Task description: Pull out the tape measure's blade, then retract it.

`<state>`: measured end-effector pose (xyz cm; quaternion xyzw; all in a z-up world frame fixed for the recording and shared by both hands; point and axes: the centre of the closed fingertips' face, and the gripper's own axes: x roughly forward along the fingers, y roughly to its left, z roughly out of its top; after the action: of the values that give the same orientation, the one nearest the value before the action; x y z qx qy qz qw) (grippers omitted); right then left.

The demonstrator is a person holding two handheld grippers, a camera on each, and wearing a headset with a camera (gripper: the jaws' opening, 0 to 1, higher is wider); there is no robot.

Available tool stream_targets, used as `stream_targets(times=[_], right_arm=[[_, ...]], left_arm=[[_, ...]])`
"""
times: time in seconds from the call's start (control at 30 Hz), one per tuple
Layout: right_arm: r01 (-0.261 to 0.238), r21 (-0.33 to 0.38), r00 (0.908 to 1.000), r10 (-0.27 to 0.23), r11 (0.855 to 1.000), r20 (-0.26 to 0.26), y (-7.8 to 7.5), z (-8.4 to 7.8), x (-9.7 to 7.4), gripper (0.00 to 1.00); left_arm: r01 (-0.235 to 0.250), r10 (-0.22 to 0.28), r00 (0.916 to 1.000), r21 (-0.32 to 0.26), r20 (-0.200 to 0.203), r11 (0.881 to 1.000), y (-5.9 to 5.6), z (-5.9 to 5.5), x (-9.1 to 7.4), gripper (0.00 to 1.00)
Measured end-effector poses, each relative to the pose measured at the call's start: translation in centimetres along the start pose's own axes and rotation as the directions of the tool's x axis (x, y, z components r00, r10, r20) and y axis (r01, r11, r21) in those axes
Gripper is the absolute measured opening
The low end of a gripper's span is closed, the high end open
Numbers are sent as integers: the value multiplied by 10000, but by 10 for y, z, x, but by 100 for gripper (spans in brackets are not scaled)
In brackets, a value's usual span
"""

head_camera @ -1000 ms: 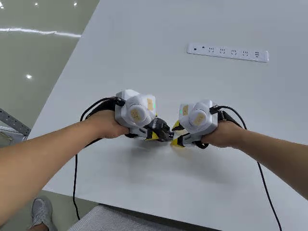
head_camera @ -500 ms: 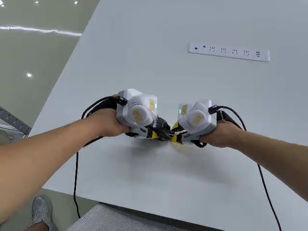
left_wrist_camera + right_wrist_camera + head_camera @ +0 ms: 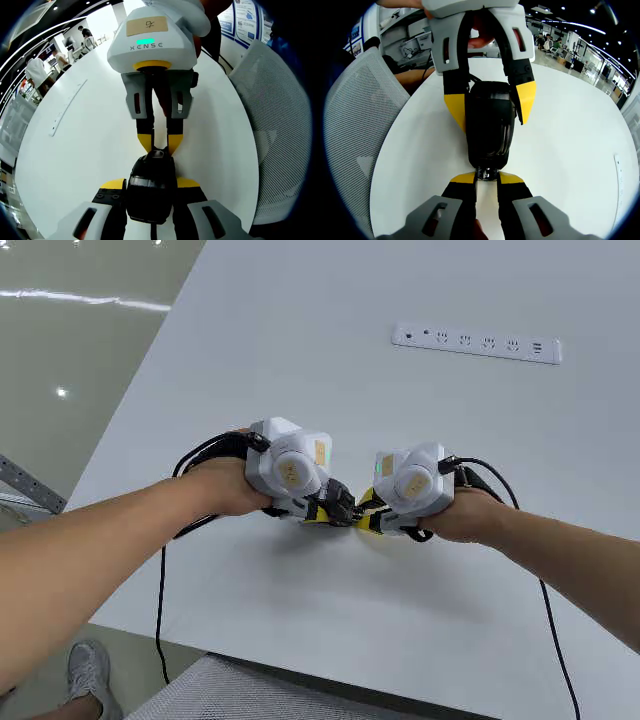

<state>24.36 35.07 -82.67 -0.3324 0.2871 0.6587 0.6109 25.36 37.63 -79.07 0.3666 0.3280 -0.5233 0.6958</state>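
Nearest stood a mesh chair (image 3: 230,692), cut off at the near side. Next was the white table (image 3: 330,610). Over it the tape measure (image 3: 152,192), a black case, was clamped by the left gripper (image 3: 151,183), jaws part closed on its sides. The right gripper (image 3: 487,178), jaws nearly together, pinched the hook (image 3: 487,173) at the case mouth. No blade was out, so the pull seemed about to start. It called for a straight draw away, case held fast. The hook was small and dim, the lock hidden. Farthest lay a power strip (image 3: 475,344).
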Motion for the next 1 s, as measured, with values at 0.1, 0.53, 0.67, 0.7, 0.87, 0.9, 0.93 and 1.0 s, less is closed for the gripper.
stream_targets(times=[0.1, 0.53, 0.67, 0.7, 0.87, 0.9, 0.93, 1.0], right_arm=[[28, 31, 10000, -28, 10000, 39, 0, 0, -1, 11], [-41, 318, 10000, 40, 9995, 37, 0, -15, -11, 10], [-68, 391, 10000, 67, 9992, 22, 1, -20, -14, 10], [-73, 421, 10000, 72, 9991, 33, 0, -21, -15, 10], [-123, 544, 9999, 121, 9984, 52, 2, -25, -18, 10], [-131, 556, 9999, 128, 9984, 53, 2, -26, -19, 10], [-139, 582, 9999, 136, 9982, 58, 2, -26, -20, 10], [-166, 635, 9998, 161, 9978, 69, 2, -28, -21, 10]], left_arm=[[62, -62, 10000, 66, -58, 10000, -1, 0, 0, 31], [128, -126, 9998, 108, -130, 9999, 1, 2, 2, 31], [114, -112, 9999, 136, -122, 9998, 1, 2, 3, 31], [119, -117, 9999, 136, -119, 9998, 1, 3, 2, 30], [167, -165, 9998, 153, -147, 9997, 1, 3, 2, 30], [174, -172, 9997, 151, -149, 9997, 1, 3, 2, 30], [175, -173, 9997, 160, -152, 9997, 1, 3, 2, 30], [178, -175, 9997, 182, -155, 9997, 1, 3, 2, 30]])
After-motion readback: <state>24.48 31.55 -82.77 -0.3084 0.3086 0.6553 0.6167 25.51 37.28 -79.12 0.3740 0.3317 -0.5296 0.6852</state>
